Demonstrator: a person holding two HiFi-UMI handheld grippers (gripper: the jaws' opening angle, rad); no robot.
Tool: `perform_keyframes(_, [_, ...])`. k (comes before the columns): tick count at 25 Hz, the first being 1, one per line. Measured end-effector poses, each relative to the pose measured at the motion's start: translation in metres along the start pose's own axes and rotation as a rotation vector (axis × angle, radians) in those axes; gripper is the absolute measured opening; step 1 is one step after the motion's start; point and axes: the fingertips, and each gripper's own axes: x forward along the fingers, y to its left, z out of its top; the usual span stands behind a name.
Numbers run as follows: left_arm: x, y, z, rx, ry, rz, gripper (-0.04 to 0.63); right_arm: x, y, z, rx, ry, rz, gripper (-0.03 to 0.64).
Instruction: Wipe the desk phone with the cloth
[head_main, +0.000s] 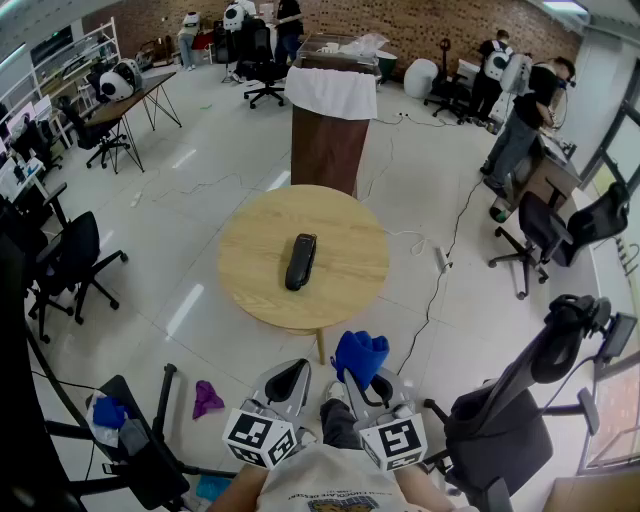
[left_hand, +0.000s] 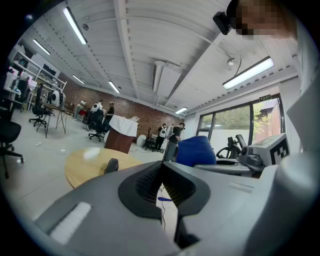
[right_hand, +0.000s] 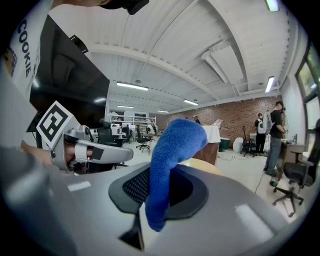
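A black desk phone (head_main: 300, 261) lies on the round wooden table (head_main: 250, 240) ahead of me. Both grippers are held low, near my body and short of the table's near edge. My right gripper (head_main: 362, 372) is shut on a blue cloth (head_main: 359, 356), which sticks up from between its jaws (right_hand: 170, 160). My left gripper (head_main: 287, 379) is shut with nothing in it; its jaws meet in the left gripper view (left_hand: 161, 181). From that view the phone (left_hand: 111, 165) shows small on the table, and the blue cloth (left_hand: 196, 151) shows to the right.
A dark wooden lectern (head_main: 329, 140) with a white cloth draped on it stands beyond the table. Black office chairs stand at left (head_main: 70, 262) and right (head_main: 520, 400). A purple rag (head_main: 206, 398) lies on the floor. People stand at the far right (head_main: 525, 110).
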Motion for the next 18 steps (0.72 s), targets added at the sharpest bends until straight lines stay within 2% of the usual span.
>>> perform_keyframes(7, [0.02, 0.012, 0.001, -0.007, 0.016, 0.019, 0.003, 0.019, -0.011, -0.002, 0.007, 0.01, 0.025, 0.06])
perform_keyframes(18, [0.084, 0.037, 0.017, -0.008, 0.031, 0.038, 0.003, 0.067, -0.062, 0.01, 0.011, 0.009, 0.049, 0.06])
